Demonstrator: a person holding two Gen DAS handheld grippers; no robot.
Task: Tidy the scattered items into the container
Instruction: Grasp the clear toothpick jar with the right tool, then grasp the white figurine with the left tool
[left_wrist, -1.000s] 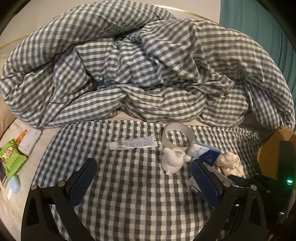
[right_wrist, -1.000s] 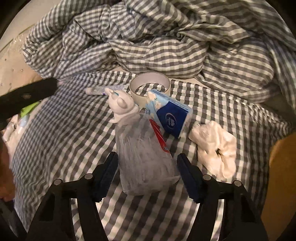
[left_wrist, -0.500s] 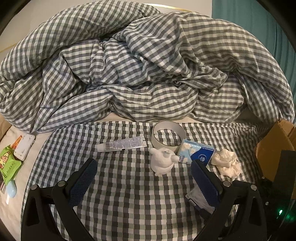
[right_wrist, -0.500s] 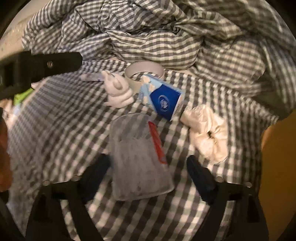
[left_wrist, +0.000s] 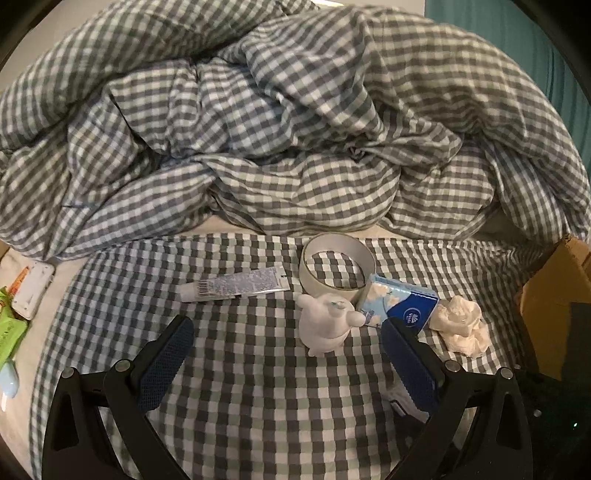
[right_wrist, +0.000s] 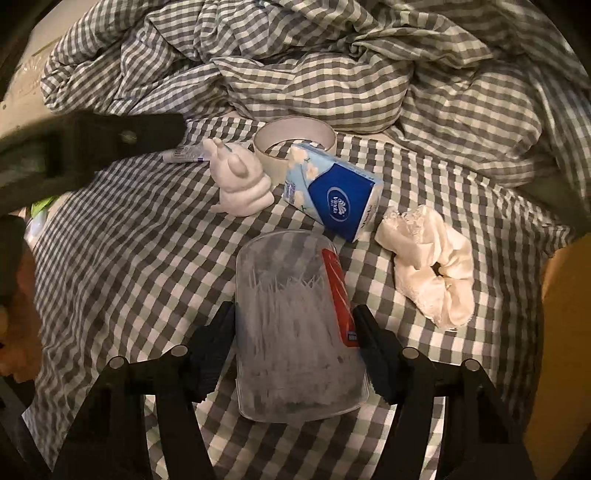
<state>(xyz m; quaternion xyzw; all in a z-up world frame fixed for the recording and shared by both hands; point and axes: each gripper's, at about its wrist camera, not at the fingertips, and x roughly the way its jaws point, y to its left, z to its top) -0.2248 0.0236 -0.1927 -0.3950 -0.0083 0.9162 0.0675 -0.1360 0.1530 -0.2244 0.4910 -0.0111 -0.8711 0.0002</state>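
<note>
On the checked sheet lie a white figurine (left_wrist: 327, 325), a tube (left_wrist: 232, 287), a tape roll (left_wrist: 338, 264), a blue tissue pack (left_wrist: 400, 304) and a cream scrunchie (left_wrist: 461, 326). My left gripper (left_wrist: 288, 363) is open and empty, just short of the figurine. My right gripper (right_wrist: 295, 350) is shut on a clear tub of cotton swabs (right_wrist: 295, 325) with a red label. Beyond it lie the figurine (right_wrist: 240, 188), the tissue pack (right_wrist: 334, 194), the scrunchie (right_wrist: 432, 266) and the tape roll (right_wrist: 295, 138). The cardboard box (left_wrist: 554, 295) stands at the right.
A bunched checked duvet (left_wrist: 277, 129) fills the back. Small packets and a white case (left_wrist: 31, 290) lie at the left edge on the bare mattress. The left gripper's arm (right_wrist: 92, 147) crosses the upper left of the right wrist view.
The right gripper opened around the swab tub half a second ago and has closed on it again. The left gripper's view has shifted left, so the items sit further right.
</note>
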